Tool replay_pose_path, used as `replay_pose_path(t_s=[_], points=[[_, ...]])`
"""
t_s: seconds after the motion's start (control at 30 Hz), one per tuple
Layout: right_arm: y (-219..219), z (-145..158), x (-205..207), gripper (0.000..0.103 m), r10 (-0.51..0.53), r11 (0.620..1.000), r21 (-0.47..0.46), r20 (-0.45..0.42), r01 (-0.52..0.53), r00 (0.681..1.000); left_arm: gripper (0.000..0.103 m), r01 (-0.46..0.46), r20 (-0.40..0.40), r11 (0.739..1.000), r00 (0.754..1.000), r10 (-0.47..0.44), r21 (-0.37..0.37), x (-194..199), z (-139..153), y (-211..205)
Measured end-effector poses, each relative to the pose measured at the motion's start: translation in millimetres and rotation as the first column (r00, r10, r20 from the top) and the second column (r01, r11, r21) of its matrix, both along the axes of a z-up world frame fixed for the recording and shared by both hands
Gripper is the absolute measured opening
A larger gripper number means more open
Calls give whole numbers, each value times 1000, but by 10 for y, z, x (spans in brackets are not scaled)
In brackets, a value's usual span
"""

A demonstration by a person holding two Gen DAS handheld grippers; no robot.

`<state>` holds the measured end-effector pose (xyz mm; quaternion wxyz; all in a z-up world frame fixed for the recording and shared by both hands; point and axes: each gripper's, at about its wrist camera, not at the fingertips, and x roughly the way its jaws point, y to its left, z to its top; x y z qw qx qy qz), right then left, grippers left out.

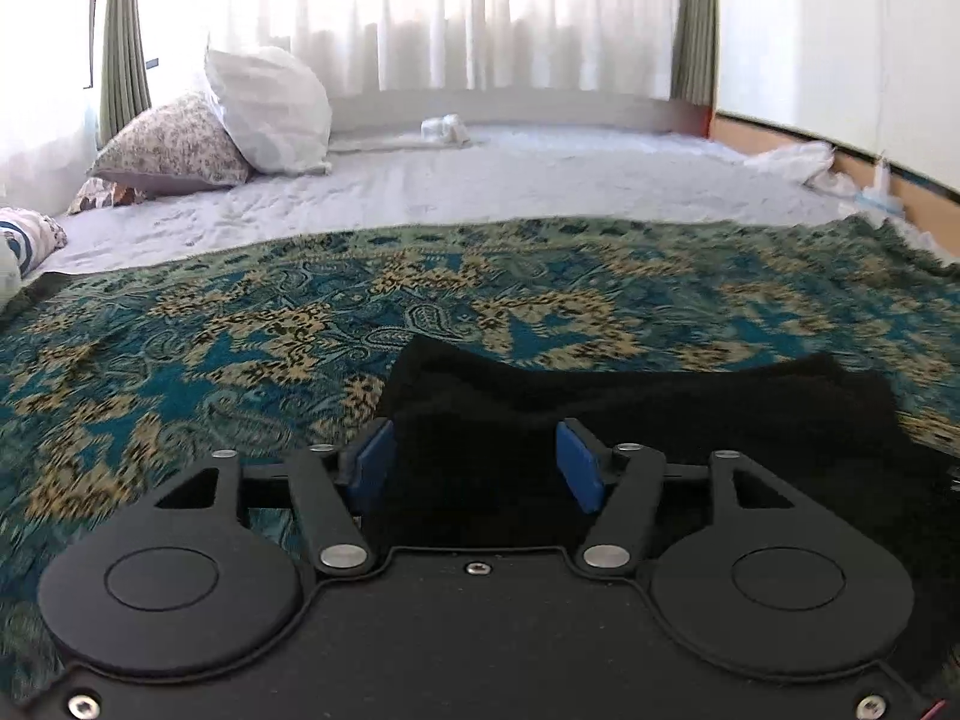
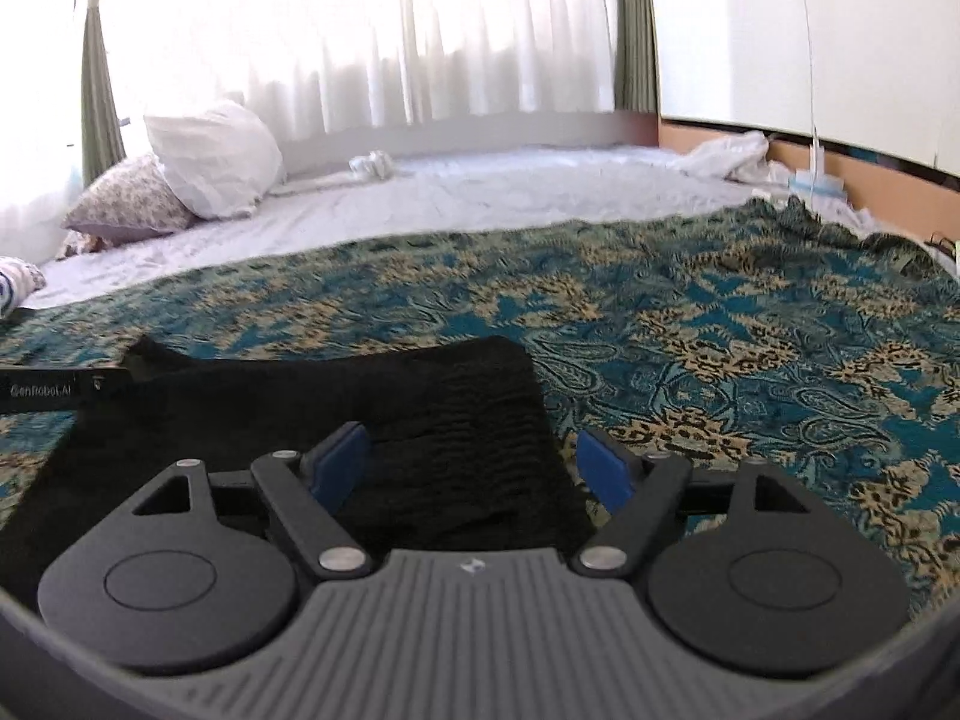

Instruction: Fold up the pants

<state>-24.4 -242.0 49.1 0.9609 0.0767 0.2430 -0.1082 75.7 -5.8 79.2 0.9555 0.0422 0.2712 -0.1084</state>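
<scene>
Black pants [image 1: 630,414] lie folded on a patterned blanket [image 1: 210,330]. The left gripper [image 1: 477,468] hovers over them, fingers spread. The right gripper [image 2: 474,471], fingers also spread, straddles their right edge.

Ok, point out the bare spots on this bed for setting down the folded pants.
Free: patterned teal blanket right of the black pants, and the white sheet between blanket and curtain. Crowded: pillows far left, bunched white cloth far right.
</scene>
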Motion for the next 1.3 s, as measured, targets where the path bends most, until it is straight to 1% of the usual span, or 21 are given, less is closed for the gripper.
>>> replay_pose_path(t_s=[0.07,0.2,0.27,0.33,0.4,0.47,0.67,0.7,0.73,0.8,0.87,0.93,1.0,1.07,1.2,1.23,1.3], points=[[90,9,-100,86,21,1000,-8,23,-21,1000,67,10,24,1000,1000,-10,-27,-273,4,35],[319,-39,-284,86,97,995,-34,59,-96,994,67,8,25,999,1000,-7,-54,-700,-71,71],[433,-66,-357,86,144,989,-48,68,-141,987,67,3,28,999,1000,-2,-44,-875,-135,63],[527,-101,-400,86,191,981,-58,68,-187,979,67,3,37,1000,999,-2,-12,-1004,-207,38],[616,-152,-412,86,226,973,-71,51,-222,973,67,-1,22,1000,1000,1,23,-1055,-289,30],[676,-211,-419,86,233,969,-91,30,-229,972,68,-9,6,999,1000,9,40,-1092,-369,41],[679,-308,-486,86,208,965,-166,16,-203,978,71,-41,12,999,999,41,23,-1135,-447,179],[689,-315,-496,86,202,961,-194,16,-195,979,72,-44,13,999,999,44,20,-1135,-453,200],[705,-328,-502,87,201,955,-225,14,-193,980,75,-48,13,999,999,48,16,-1131,-463,220],[725,-359,-513,87,210,947,-251,14,-200,978,76,-56,8,998,998,56,-1,-1127,-476,268],[720,-392,-511,88,208,949,-248,22,-197,978,77,-63,-6,997,998,63,-36,-1113,-495,317],[684,-415,-505,88,201,958,-215,31,-190,979,79,-71,-11,996,997,71,-48,-1096,-503,333],[649,-433,-493,89,196,967,-177,42,-186,980,79,-72,-6,997,997,72,-35,-1101,-502,315],[648,-432,-492,89,196,968,-171,46,-185,980,79,-74,-3,997,997,74,-25,-1109,-491,295],[598,-323,-543,90,196,972,-145,60,-186,979,79,-89,-31,996,996,88,-19,-1111,-407,269],[580,-290,-577,90,192,974,-133,71,-181,979,80,-91,-37,996,995,90,-18,-1113,-382,262],[567,-238,-646,90,180,978,-126,84,-169,980,87,-89,-42,996,995,88,-18,-1149,-334,247]])
